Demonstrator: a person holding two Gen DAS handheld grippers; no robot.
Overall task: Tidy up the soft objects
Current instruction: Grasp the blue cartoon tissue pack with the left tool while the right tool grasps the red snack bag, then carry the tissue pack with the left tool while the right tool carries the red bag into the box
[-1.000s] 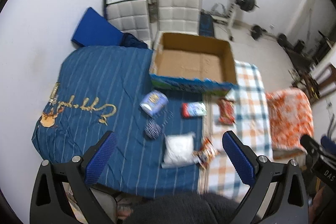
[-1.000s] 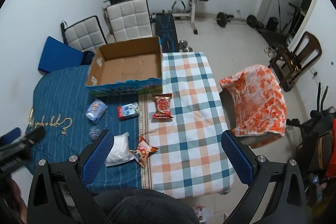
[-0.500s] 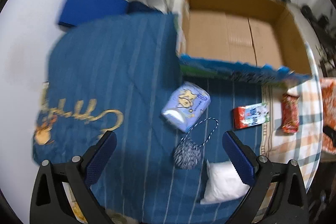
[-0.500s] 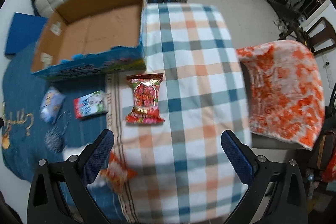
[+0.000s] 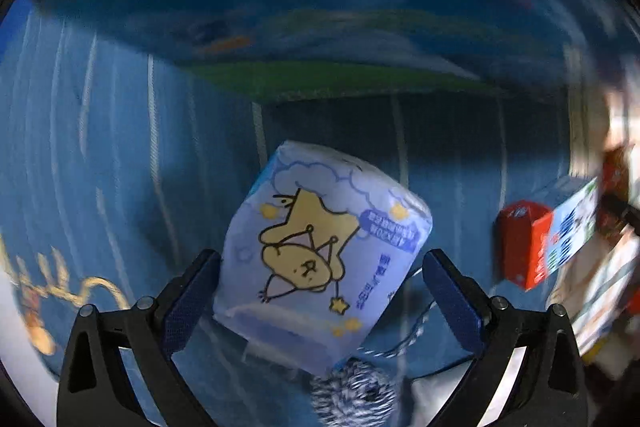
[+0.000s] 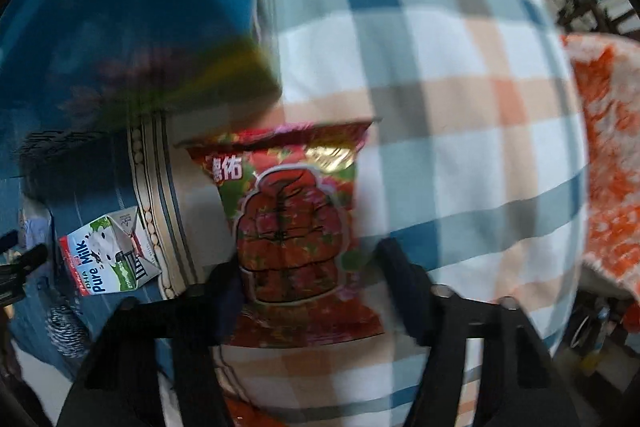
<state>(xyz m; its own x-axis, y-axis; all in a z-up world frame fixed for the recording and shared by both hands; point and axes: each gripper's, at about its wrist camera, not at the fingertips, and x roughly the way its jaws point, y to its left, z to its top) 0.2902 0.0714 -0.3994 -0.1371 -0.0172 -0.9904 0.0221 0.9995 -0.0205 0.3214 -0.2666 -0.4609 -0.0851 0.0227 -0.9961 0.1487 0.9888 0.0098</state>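
In the left wrist view a pale blue soft pack with a yellow cartoon star (image 5: 320, 251) lies on the blue striped cloth (image 5: 100, 147). My left gripper (image 5: 320, 291) is open, low over it, one finger on each side of the pack. In the right wrist view a red snack bag (image 6: 292, 223) lies on the checked cloth (image 6: 440, 67). My right gripper (image 6: 316, 287) is open around the bag's near end, its fingers blurred by motion.
The printed wall of the cardboard box (image 5: 320, 67) stands just behind the pack and shows in the right wrist view (image 6: 140, 47). A milk carton (image 5: 548, 243) (image 6: 108, 259) lies between the two items. A speckled yarn ball (image 5: 356, 399) sits under the left gripper. An orange-covered chair (image 6: 608, 167) stands right.
Both grippers have dropped from high above the table to just over it. The left came down around the pale blue pack, the right around the red snack bag.
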